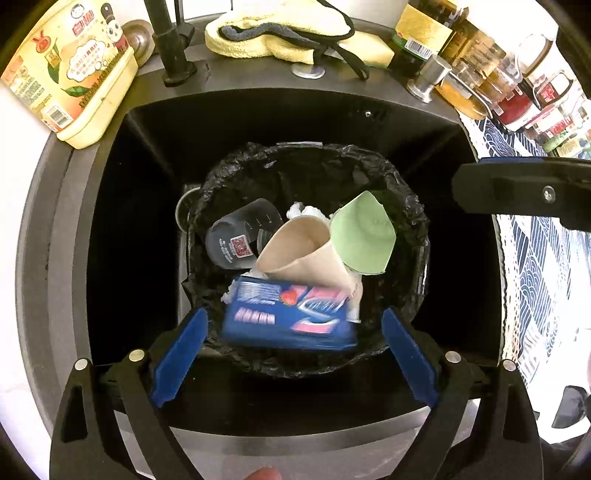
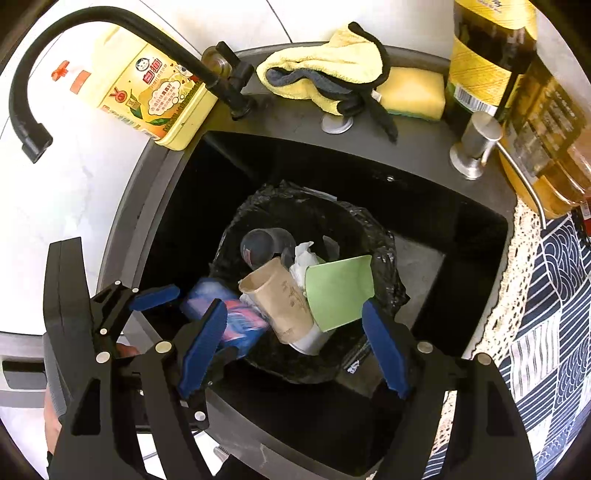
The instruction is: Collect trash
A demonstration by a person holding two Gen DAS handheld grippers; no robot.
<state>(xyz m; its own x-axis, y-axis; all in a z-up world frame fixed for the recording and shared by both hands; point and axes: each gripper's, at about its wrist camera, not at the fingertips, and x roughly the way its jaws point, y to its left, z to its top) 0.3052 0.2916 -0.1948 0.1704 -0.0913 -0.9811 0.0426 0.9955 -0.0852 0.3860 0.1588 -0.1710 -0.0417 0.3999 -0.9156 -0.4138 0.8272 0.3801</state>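
Kitchen corner: a black sink (image 1: pixel 110 229) was sunk into a pale table (image 2: pixel 74 206), with a yellow detergent bottle (image 1: pixel 70 74), a yellow cloth (image 1: pixel 280 33) and oil bottles (image 2: pixel 491 55) standing along the back ledge.

Inside the basin stood a small bin lined with a black bag (image 1: pixel 314 166). It already held trash: a blue wrapper pack (image 1: pixel 291 314), a brown paper cup (image 1: pixel 306 251) lying on its side, a green paper cup (image 1: pixel 364 236), a dark clear cup (image 1: pixel 240 236) and crumpled white tissue (image 1: pixel 306 212).

Left claw (image 1: pixel 291 350): jaws wide apart, nothing between the pads. It pointed almost straight down, with the blue pack lying directly below and ahead of it; the pack looked blurred and may have been falling or settling, which I could not tell for certain. The pack's long axis ran crosswise, roughly in line with the gap between the jaws.

Right claw (image 2: pixel 295 343): also spread open and empty, tilted down over the bin from the right side. The brown cup lay below and between its fingers, long axis running away from the claw toward the bin's far-left rim.

Judgement: everything seen lay inside the bag; neither claw was holding anything. For the pack the left claw was nearer; for the two paper cups, the right.
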